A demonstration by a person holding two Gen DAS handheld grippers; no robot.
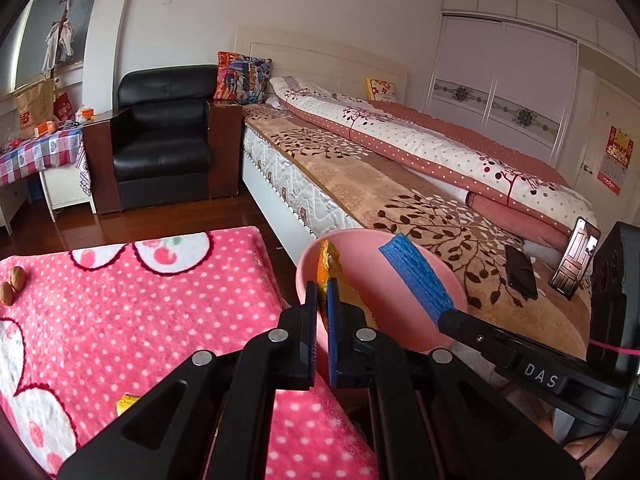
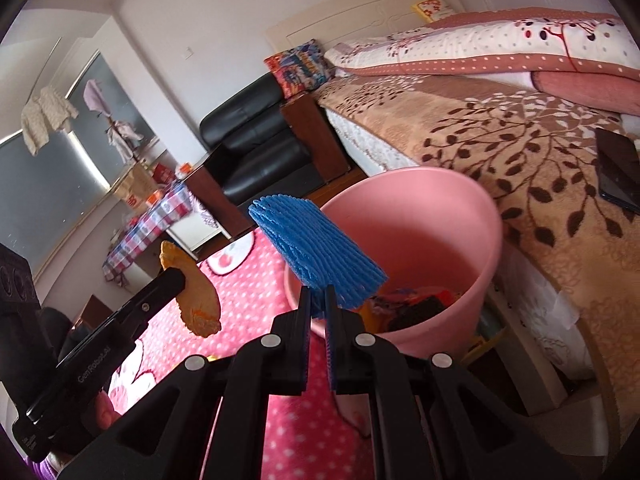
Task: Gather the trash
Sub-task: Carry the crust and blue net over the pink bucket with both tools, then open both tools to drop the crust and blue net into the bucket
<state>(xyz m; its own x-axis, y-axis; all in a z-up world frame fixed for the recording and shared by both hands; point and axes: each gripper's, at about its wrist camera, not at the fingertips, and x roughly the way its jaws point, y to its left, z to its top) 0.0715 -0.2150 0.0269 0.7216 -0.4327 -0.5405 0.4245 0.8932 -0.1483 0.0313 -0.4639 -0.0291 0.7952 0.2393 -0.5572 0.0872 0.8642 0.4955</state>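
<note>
My left gripper (image 1: 322, 286) is shut on an orange peel (image 1: 329, 264), held in front of the pink bin (image 1: 376, 292). In the right wrist view the same peel (image 2: 198, 300) hangs from the left gripper (image 2: 176, 276) over the pink blanket. My right gripper (image 2: 318, 294) is shut on a blue foam fruit net (image 2: 316, 252), just at the near rim of the pink bin (image 2: 432, 216). The net (image 1: 416, 276) and right gripper (image 1: 442, 316) show over the bin in the left wrist view. Wrappers and dark scraps (image 2: 416, 308) lie inside the bin.
A pink dotted blanket (image 1: 140, 320) covers the surface below, with two walnuts (image 1: 12, 284) at its left edge and a yellow scrap (image 1: 126, 404) near my left gripper. The bed (image 1: 400, 184) holds two phones (image 1: 520, 272). A black armchair (image 1: 164, 140) stands beyond.
</note>
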